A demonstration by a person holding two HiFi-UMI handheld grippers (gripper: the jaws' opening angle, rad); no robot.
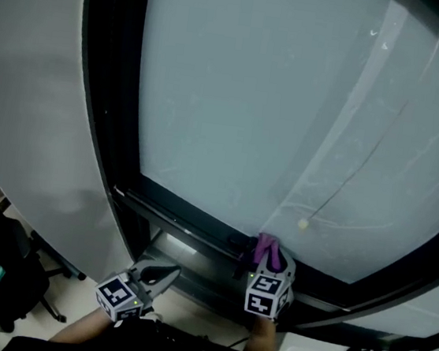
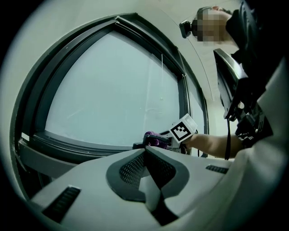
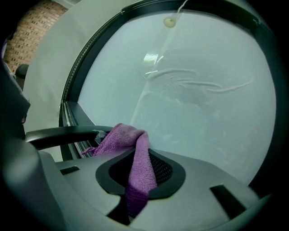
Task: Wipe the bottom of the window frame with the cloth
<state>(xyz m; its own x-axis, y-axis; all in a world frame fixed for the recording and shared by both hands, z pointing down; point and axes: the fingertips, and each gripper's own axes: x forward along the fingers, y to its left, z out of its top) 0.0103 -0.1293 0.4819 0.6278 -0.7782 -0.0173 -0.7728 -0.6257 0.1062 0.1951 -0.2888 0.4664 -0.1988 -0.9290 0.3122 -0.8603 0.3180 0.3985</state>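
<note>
While the purple cloth [image 1: 267, 250] is clamped between the jaws of the right tool [image 1: 269, 266], its free end lies against the bottom of the window frame [image 1: 190, 221], low and right of centre in the head view. The left tool [image 1: 164, 273], at lower left just beneath that frame, has its jaws closed together on nothing. Pale glass [image 1: 276, 98] fills the frame above.

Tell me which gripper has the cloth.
The right gripper: its jaws pinch the purple cloth at the bottom of the window frame. The left gripper has its jaws together, empty.
</note>
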